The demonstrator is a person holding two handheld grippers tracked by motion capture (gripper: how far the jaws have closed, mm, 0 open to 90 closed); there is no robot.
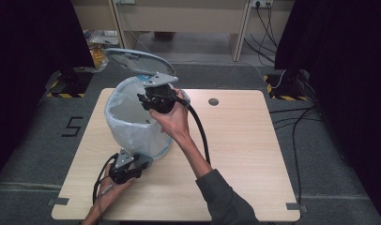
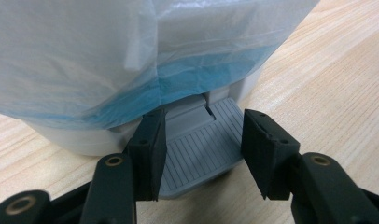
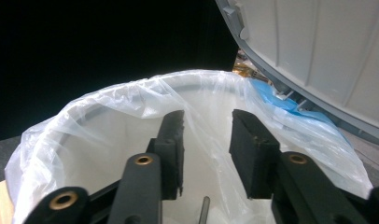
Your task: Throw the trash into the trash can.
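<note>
A pedal bin (image 1: 137,124) lined with a thin white and blue bag stands on the left half of the table, its grey lid (image 1: 132,60) raised. In the left gripper view my left gripper (image 2: 201,156) is open, its jaws on either side of the bin's ribbed grey pedal (image 2: 201,149); in the high view it (image 1: 142,165) sits at the bin's foot. My right gripper (image 1: 145,100) is held at the bin's rim, open. Its jaws (image 3: 206,149) point into the lined mouth (image 3: 108,140), with a fold of bag film between them and the lid (image 3: 318,56) above at the right.
The wooden table (image 1: 245,150) has a round grommet hole (image 1: 213,101) behind the right hand. A black cable (image 1: 201,133) trails from the right gripper. Floor cables (image 1: 296,122) lie to the right, a painted 5 (image 1: 72,126) to the left, and a desk (image 1: 179,18) stands behind.
</note>
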